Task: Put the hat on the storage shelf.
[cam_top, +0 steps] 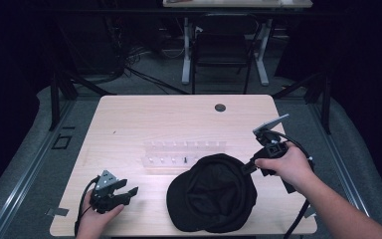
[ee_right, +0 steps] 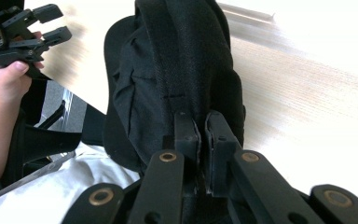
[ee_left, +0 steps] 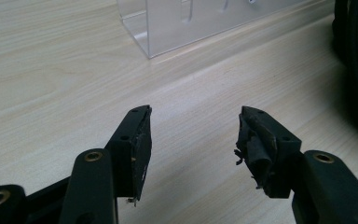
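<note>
Black cap (cam_top: 212, 194) pinched at its rim by the right gripper (cam_top: 249, 167), near the table's (cam_top: 129, 119) front edge.

The cap lies crown-down, hollow side up, brim toward the front left, just in front of the clear rack (cam_top: 184, 154). The right gripper's jaws are closed tight on the rim's fabric band at the cap's right side; the right gripper view shows the cloth (ee_right: 186, 70) running up from between them. The left gripper (cam_top: 129, 193) rests low over the table's front left corner, jaws apart and holding nothing, well clear of the cap. Judging from this, the grasp is made, and the cap looks barely raised, if at all. Left to do, most likely: lift it and carry it to the rack, whose pegs look bare.
</note>
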A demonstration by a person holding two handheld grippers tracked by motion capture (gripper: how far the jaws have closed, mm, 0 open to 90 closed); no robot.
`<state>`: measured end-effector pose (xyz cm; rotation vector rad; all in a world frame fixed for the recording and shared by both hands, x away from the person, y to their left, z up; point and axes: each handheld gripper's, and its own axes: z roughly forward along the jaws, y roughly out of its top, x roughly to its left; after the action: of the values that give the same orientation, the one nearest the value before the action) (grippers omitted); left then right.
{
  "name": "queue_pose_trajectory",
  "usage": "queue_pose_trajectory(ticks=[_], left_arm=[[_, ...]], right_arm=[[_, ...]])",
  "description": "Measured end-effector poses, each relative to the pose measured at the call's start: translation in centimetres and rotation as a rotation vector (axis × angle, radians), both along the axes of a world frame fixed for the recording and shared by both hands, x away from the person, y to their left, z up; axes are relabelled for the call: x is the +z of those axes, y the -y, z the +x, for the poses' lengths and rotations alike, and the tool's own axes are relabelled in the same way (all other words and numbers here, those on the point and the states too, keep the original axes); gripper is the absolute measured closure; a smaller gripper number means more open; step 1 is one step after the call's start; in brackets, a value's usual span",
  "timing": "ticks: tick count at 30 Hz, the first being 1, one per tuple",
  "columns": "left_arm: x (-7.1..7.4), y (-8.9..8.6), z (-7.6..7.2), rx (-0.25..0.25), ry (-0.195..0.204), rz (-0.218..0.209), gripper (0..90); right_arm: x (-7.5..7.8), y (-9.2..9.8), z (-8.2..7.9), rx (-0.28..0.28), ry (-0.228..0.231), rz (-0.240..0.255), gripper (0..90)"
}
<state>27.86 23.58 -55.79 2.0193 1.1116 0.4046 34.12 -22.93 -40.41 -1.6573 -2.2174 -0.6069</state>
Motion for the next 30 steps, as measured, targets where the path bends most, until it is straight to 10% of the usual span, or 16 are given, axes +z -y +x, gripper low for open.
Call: queue_pose_trajectory(ticks=[30], left_arm=[[-0.1,0.0,0.0,-0.003,-0.011,-0.003,44.6]], right_arm=[[4.4,-0.1,-0.9,-0.038,-0.073,0.256,85.9]])
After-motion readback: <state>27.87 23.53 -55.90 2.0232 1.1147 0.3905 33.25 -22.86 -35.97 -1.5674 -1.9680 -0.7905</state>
